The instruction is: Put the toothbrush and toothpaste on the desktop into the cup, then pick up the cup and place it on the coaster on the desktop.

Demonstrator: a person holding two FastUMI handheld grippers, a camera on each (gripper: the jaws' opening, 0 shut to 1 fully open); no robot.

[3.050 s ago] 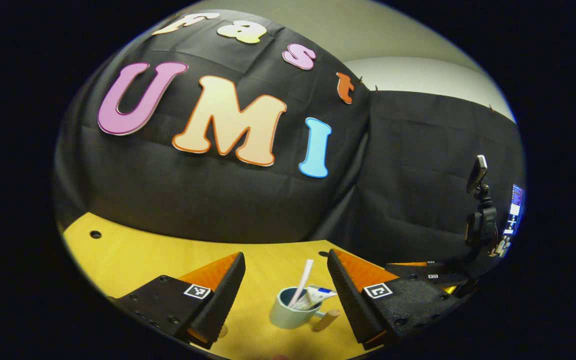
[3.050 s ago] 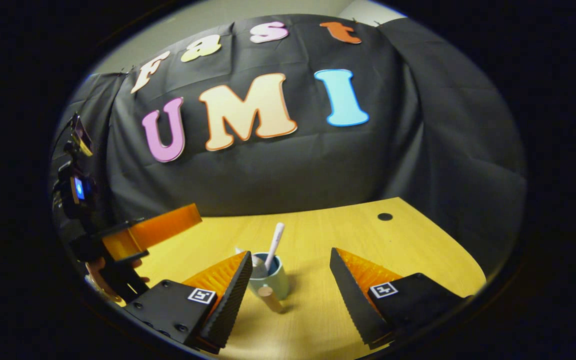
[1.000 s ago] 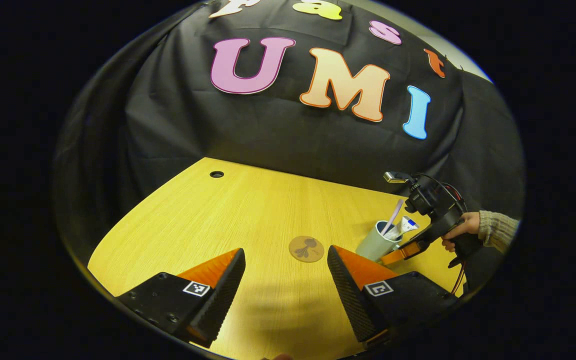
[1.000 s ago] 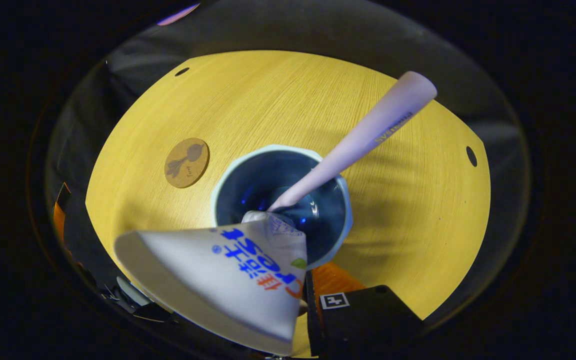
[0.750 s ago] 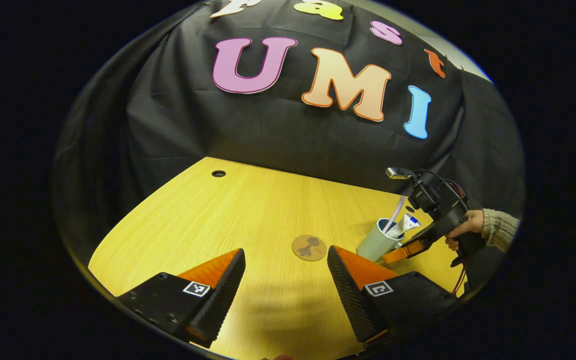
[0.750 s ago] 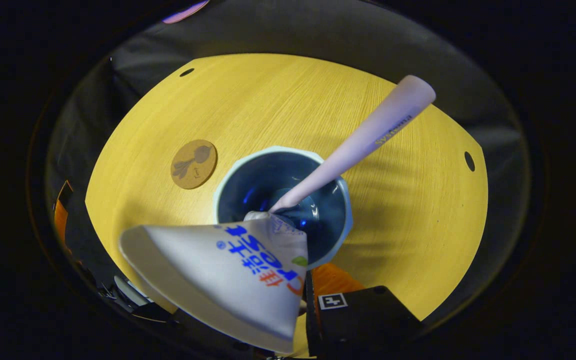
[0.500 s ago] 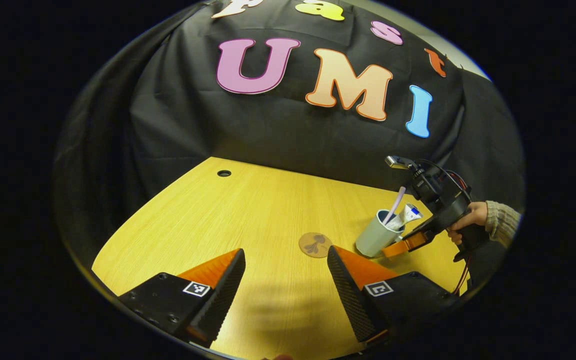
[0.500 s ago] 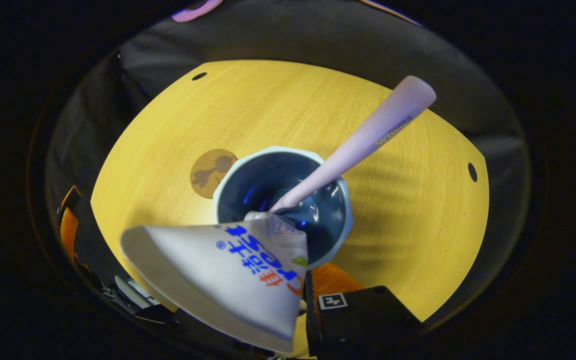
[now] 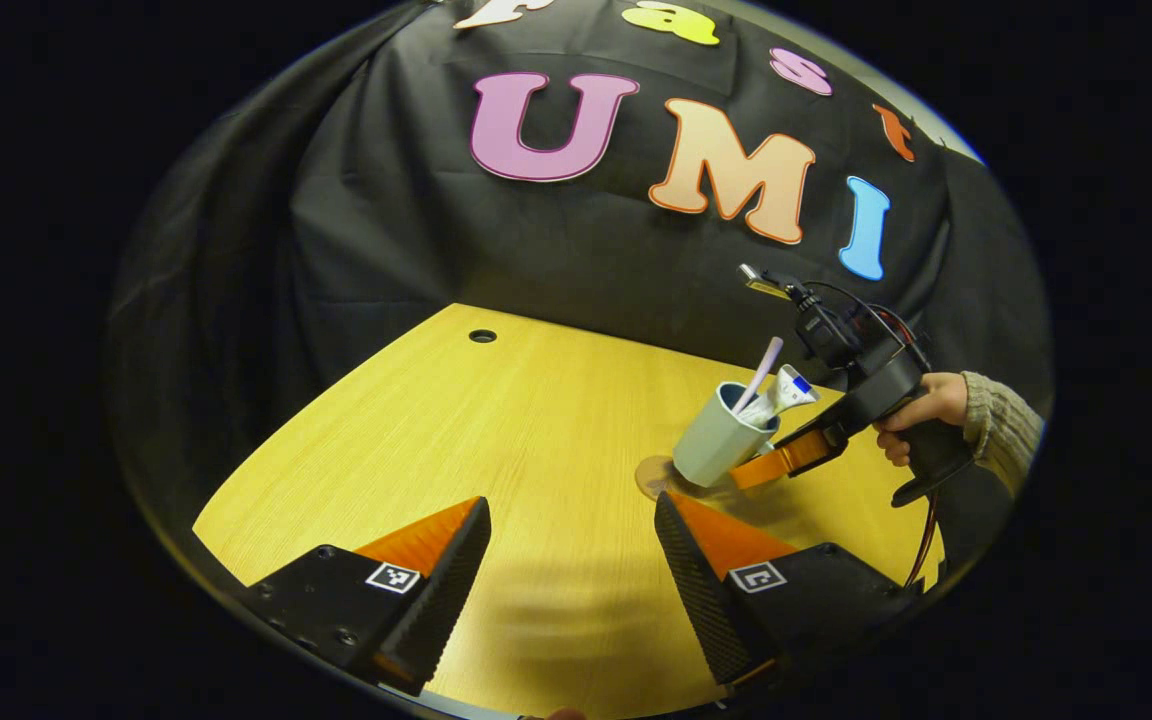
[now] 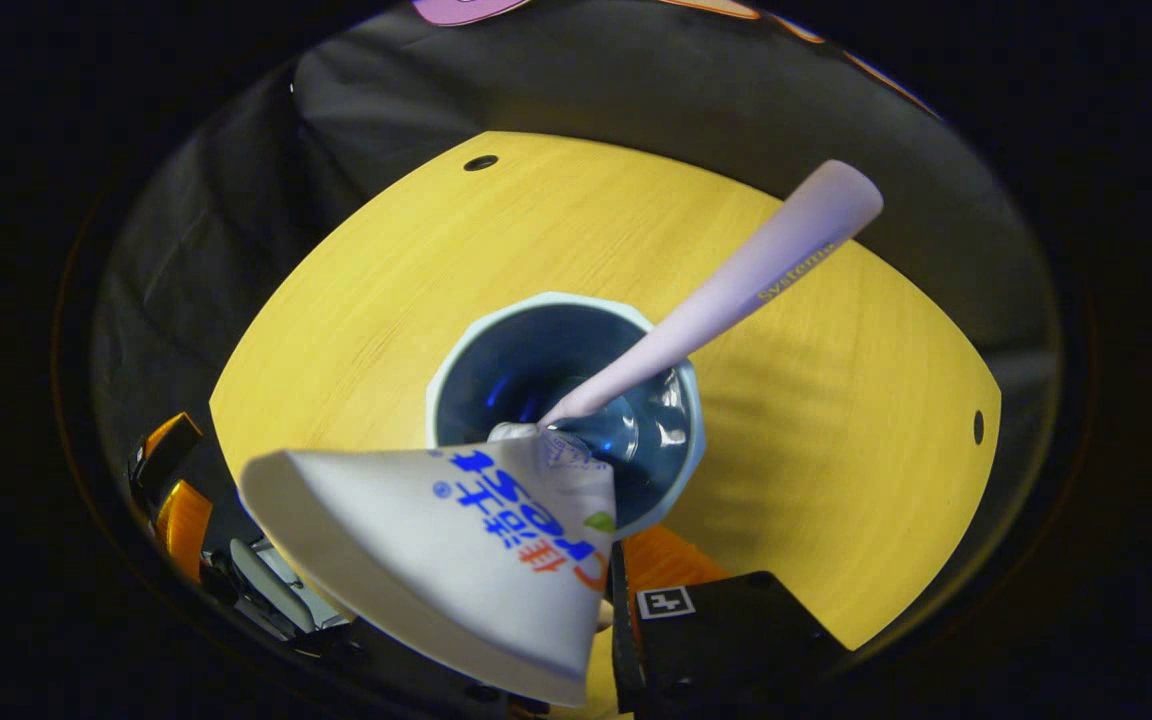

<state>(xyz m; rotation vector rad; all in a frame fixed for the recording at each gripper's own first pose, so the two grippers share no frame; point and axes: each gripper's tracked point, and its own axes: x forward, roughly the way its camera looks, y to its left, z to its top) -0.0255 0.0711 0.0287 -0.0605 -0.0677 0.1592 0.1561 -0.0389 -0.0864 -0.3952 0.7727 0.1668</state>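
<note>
The cup [image 9: 717,447], with toothbrush [image 9: 758,374] and toothpaste [image 9: 782,394] inside, is held tilted by the right gripper [image 9: 776,462], clamped on its handle side; the coaster [image 9: 654,474] lies directly beneath, partly hidden; the left gripper [image 9: 568,560] is spread wide, idle.

Wood-grain desktop [image 9: 496,420], glossy-glazed cup [image 10: 681,470]
</note>
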